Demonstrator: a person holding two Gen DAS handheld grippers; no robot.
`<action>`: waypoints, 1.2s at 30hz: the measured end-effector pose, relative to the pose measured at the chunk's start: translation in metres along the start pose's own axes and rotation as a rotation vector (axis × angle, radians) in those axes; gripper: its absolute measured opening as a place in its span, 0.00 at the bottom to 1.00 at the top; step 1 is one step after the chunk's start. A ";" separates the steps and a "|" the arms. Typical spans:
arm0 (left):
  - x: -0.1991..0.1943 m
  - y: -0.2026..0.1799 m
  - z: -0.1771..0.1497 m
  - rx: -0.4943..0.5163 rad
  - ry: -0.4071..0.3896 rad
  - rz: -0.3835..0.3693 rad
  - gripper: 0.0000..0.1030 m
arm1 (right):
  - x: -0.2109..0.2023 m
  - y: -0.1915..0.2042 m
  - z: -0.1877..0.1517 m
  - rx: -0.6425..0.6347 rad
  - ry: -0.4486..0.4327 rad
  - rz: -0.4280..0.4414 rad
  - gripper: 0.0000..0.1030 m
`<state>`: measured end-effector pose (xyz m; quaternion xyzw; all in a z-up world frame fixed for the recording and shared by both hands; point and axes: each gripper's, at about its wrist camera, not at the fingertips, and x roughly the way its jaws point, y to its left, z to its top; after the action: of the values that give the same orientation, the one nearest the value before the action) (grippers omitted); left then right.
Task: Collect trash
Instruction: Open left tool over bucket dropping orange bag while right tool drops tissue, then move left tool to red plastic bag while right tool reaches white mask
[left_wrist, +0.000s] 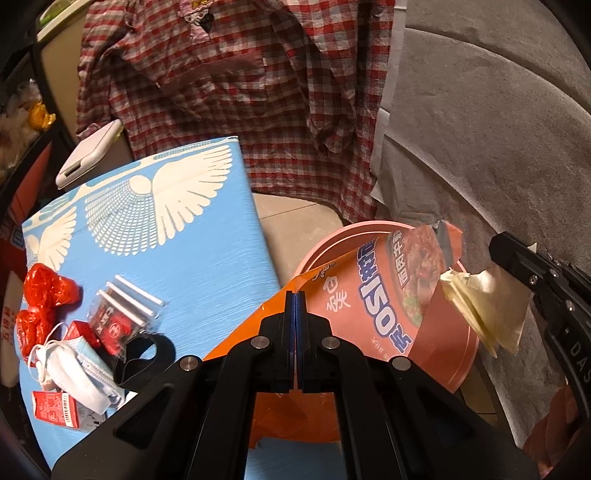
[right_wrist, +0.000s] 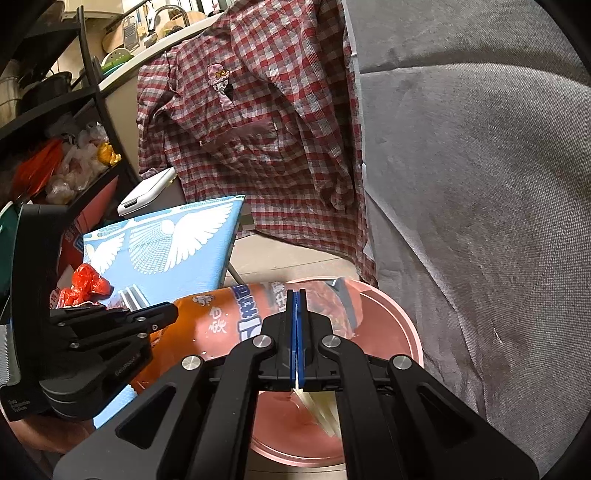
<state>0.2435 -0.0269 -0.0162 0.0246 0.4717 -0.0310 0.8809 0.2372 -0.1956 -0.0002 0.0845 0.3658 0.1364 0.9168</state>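
Left fingers (left_wrist: 295, 295) clamp orange snack bag (left_wrist: 369, 310) slanting over pink bin (right_wrist: 406, 332), right fingers (right_wrist: 296, 295) pinch folded tissue (left_wrist: 480, 310).

Your left gripper (left_wrist: 294, 295) covers the lower part of the orange snack bag (left_wrist: 369, 306), so you can't see how the bag sits between the fingers (left_wrist: 290, 332). That bag also hides much of the pink bin (left_wrist: 347, 236); in your right view the bin's near rim drops behind the right gripper (right_wrist: 297, 295). The folded pale paper (right_wrist: 321, 410) shows only as a sliver under the fingers there. The red carton (left_wrist: 55, 410) is half under the face mask (left_wrist: 79, 373), its print too small to read. The shelf clutter (right_wrist: 74, 162) at left is blurred and cut off
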 end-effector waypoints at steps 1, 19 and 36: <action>0.001 -0.002 0.000 0.005 0.003 -0.001 0.00 | 0.001 0.000 0.000 -0.001 0.003 0.001 0.00; -0.033 0.006 -0.006 0.003 -0.088 -0.110 0.17 | 0.003 0.001 -0.002 -0.002 0.016 -0.024 0.30; -0.134 0.093 -0.048 -0.055 -0.249 -0.090 0.17 | -0.077 0.047 -0.011 -0.089 -0.089 -0.046 0.45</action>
<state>0.1369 0.0739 0.0699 -0.0247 0.3602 -0.0605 0.9306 0.1674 -0.1742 0.0538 0.0411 0.3202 0.1274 0.9379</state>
